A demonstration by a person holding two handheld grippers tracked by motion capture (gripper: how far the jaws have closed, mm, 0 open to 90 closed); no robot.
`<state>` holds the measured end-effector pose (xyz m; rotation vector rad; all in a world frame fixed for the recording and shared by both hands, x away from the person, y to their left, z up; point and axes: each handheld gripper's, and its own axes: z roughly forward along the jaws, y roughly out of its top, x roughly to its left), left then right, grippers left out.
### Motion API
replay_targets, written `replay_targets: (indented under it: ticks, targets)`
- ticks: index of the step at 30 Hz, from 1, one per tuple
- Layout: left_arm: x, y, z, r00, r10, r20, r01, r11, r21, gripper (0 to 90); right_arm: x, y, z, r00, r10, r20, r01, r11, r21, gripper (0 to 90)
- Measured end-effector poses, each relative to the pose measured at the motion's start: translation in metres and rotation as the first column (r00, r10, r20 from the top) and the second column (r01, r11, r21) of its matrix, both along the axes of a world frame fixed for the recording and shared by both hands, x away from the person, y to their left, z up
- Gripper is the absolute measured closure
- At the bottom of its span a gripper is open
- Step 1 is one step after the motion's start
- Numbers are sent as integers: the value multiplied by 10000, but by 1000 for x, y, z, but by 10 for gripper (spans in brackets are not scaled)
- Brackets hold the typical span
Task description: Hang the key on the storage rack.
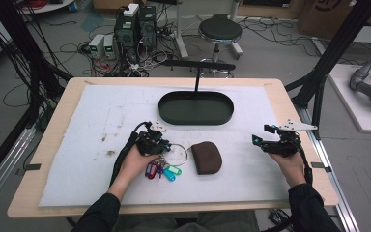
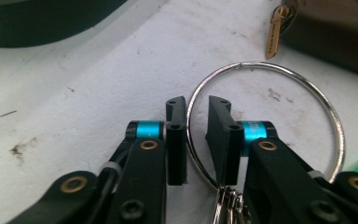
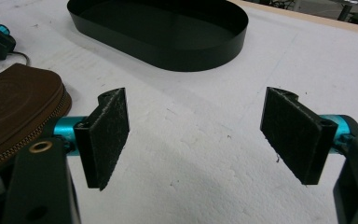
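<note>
A large metal key ring (image 1: 187, 154) with coloured key tags (image 1: 162, 170) lies on the white mat. My left gripper (image 1: 166, 145) is low over it. In the left gripper view the ring's wire (image 2: 261, 64) passes between the jaws of my left gripper (image 2: 196, 105), close to the left pad, with a narrow gap still showing, so nothing is pinched. A brown zipped pouch (image 1: 206, 157) lies just right of the ring. My right gripper (image 1: 261, 134) hovers to the right of the pouch (image 3: 18, 102), and its jaws (image 3: 196, 100) stand wide open with nothing between them.
A black oval tray (image 1: 195, 123) sits at the middle back of the mat, with a thin black post (image 1: 196, 79) rising behind it. The pouch's tan zipper pull (image 2: 274, 32) points toward the ring. Beyond the table are a stool (image 1: 220, 30) and computer boxes (image 1: 135, 26).
</note>
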<state>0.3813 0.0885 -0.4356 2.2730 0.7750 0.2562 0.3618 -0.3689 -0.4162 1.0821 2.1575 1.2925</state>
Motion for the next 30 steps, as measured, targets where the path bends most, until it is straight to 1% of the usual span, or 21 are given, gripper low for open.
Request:
replay_targets:
  ticks: [1,2,5,7,9,11,15,16,19,25,26,28,29,30]
  targets:
    - [0,0,0,10000,52,19,-52,10000,-14,783,0,0,0,10000,0,0,0,10000,0,241]
    - [-1,1,-1,9998,157,97,-156,9999,-72,808,0,0,0,10000,-19,-39,19,10000,5,241]
    - [-4,1,-3,9995,171,253,-167,9998,-142,827,0,-1,0,10000,-12,11,12,10000,14,241]
    - [-5,0,-3,9996,135,257,-131,9998,-133,858,0,-1,0,10000,-19,-26,19,10000,18,241]
    - [-6,-2,-2,9990,108,424,-110,9999,35,858,0,-1,0,10000,-15,5,15,10000,8,241]
    - [-6,-2,-2,9990,103,444,-104,9999,20,858,0,-1,0,10000,-19,10,19,10000,-5,241]
    - [-5,0,-3,9994,92,333,-87,9999,-123,860,0,-1,0,10000,-30,-31,30,10000,18,241]
    - [-5,1,-3,9997,105,242,-99,9997,-230,860,0,-1,0,10000,-28,9,28,10000,15,241]
    - [-4,3,-2,9999,42,154,-36,9993,-381,860,0,-1,0,10000,-36,46,36,10000,6,241]
    - [-5,3,0,9997,-67,231,80,9985,-544,860,0,-1,0,10000,-39,43,39,10000,10,241]
    - [-6,4,1,9996,-86,269,105,9974,-718,861,0,-1,0,10000,-60,-4,60,10000,35,241]
    - [-6,5,3,9995,-107,286,130,9968,-792,860,0,-1,0,10000,-53,-16,53,10000,35,241]
    - [-6,7,5,9992,-203,356,237,9949,-984,861,0,-2,0,10000,-57,-15,57,10000,56,241]
    - [-7,8,7,9990,-241,381,280,9941,-1052,861,0,-2,0,10000,-53,-19,54,10000,71,241]
